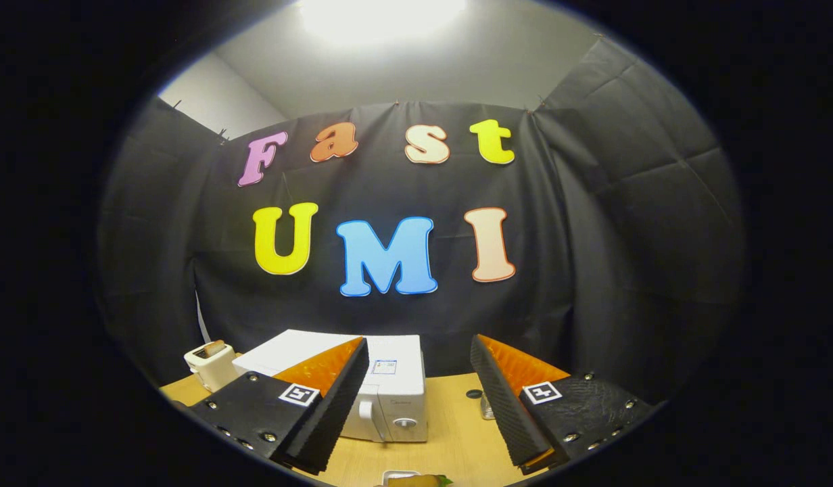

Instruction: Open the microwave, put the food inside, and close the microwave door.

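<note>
Gripper (pixel 420 399) fingers spread wide, holding nothing, hovering high over the table (pixel 457 433). Microwave (pixel 383 392) sits just ahead, partly behind the left finger, door shut, handle (pixel 367 416) on its front beside the knob (pixel 404 423). Food (pixel 416 481) lies near, below the fingers. Likely step: open door. Drop lower, line up on the handle, hook or pinch it, pull along the hinge arc. Toaster (pixel 212 364) left: keep clear.

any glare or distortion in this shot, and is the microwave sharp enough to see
Gripper view: a ceiling light blows out to white glare overhead; fisheye bends the booth walls and table edge; the microwave is fairly sharp, door shut, partly hidden behind one finger; the gripper is open, its fingers apart and holding nothing; the food below them is cut off.
</note>
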